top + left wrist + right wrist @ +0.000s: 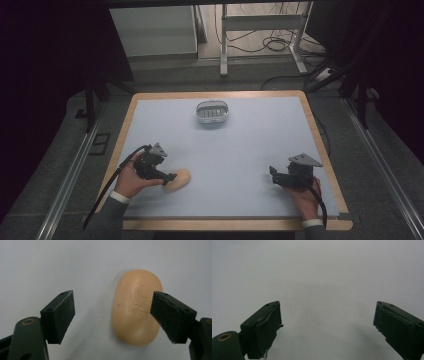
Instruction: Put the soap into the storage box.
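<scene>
Left gripper (112, 315) down at the near left of the table, jaws spread wide with the bar of soap (137, 307) sitting between them but way off toward the right-hand pad (171, 315), maybe just brushing it, hard to say, with a big gap to the other pad (58, 315). Nothing clamped yet. Probably best to shift sideways a touch so the soap sits centred before squeezing, then close slow and square across the narrow width, since soap tends to be slippery and could squirt out if pinched near its rounded end. Also worth keeping the pads low, close to the mat, so the grip lands on the fattest part. Right gripper (327, 325) over at the near right, jaws apart too, holding nothing, just pale table (317, 272) ahead of it. From the high view: soap (178, 179) right at the tip of the left gripper (170, 177), right gripper (274, 176) well apart from it, and a small grey soap dish (212, 112) out at the far middle of the table (260, 140), likely where the bar is headed. Close-up from the left gripper gives the off-centre line-up and the faint stamped marks on the bar, lost from above; dish and overall layout seen from up top.
</scene>
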{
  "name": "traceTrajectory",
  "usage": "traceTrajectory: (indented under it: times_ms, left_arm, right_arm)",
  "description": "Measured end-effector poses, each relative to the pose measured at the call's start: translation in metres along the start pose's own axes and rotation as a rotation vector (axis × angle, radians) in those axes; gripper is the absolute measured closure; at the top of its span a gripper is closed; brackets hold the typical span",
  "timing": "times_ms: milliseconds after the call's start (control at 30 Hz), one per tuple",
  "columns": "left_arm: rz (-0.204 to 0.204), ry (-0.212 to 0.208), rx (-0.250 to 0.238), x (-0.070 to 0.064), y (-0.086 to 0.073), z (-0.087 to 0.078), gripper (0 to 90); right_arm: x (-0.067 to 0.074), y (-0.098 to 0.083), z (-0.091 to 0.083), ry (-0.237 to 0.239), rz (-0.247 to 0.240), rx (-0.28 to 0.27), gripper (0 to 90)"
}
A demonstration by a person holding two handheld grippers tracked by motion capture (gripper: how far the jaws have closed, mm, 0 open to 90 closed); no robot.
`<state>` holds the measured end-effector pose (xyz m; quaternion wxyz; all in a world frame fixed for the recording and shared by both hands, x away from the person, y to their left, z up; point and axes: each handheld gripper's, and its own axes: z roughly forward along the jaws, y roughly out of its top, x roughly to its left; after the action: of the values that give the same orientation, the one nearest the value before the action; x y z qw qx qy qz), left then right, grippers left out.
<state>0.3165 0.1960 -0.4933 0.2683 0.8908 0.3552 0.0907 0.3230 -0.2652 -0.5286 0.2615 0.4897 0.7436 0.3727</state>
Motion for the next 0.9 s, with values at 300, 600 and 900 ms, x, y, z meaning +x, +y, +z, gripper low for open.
traceTrajectory:
  times_ms: [300, 600, 900]
  left_arm:
    - [0.039, -0.024, 0.051, -0.013, 0.005, 0.012, 19.8]
    - [0.063, -0.045, 0.106, -0.02, 0.005, 0.022, 21.6]
    - [0.069, -0.032, 0.141, -0.023, 0.004, 0.03, 31.1]
  right_arm:
    - [0.0, 0.0, 0.0, -0.003, 0.001, 0.003, 7.7]
    - [0.0, 0.0, 0.0, -0.008, 0.002, 0.005, 7.7]
    - [0.0, 0.0, 0.001, -0.012, 0.003, 0.005, 7.7]
